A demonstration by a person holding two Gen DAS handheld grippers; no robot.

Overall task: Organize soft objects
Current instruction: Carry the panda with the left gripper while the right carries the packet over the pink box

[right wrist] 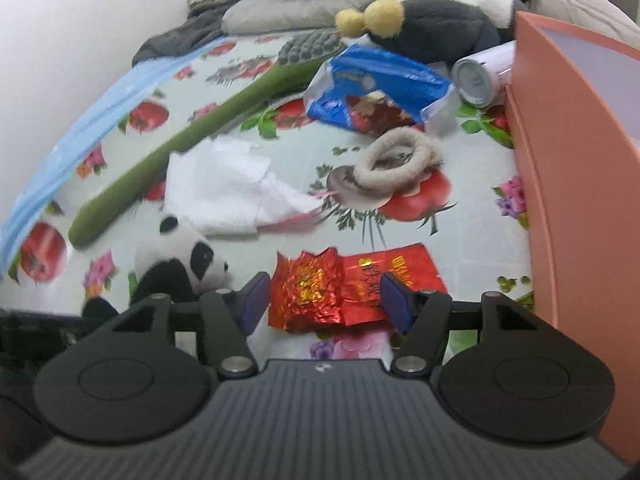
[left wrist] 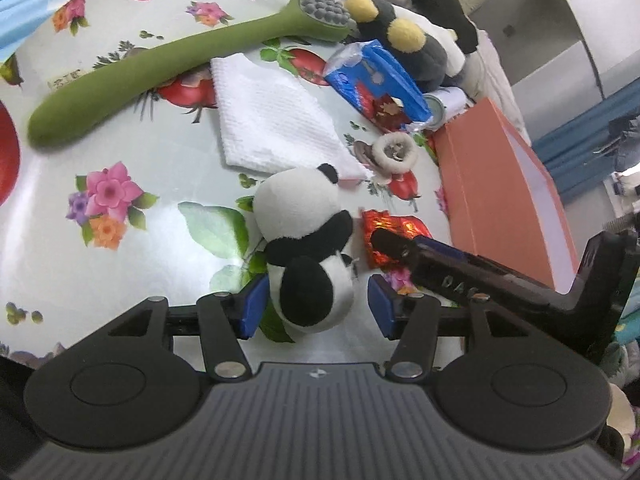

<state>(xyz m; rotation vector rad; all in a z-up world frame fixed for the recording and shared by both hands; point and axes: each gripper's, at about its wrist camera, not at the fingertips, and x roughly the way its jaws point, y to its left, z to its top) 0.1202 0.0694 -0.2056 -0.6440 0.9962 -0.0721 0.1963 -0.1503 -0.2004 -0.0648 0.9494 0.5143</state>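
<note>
A black-and-white panda plush (left wrist: 300, 216) lies on the flowered tablecloth (left wrist: 160, 184), its lower half between the blue pads of my left gripper (left wrist: 317, 306). That gripper is open, with a gap showing at the right pad. In the right wrist view the panda (right wrist: 180, 252) sits just left of my right gripper (right wrist: 324, 304), which is open over crinkled red foil packets (right wrist: 308, 292) lying flat between its fingers. A black finger of the right gripper (left wrist: 394, 244) reaches over those packets (left wrist: 400, 224) in the left wrist view.
Behind the panda lie a white towel (left wrist: 268, 120), a long green soft stick (left wrist: 120, 84), a fuzzy ring (left wrist: 412, 160), a blue packet (left wrist: 380, 80) and a grey plush with yellow pompoms (left wrist: 424, 52). An orange box (left wrist: 492, 184) stands at the right, with a can (right wrist: 476, 80) beside it.
</note>
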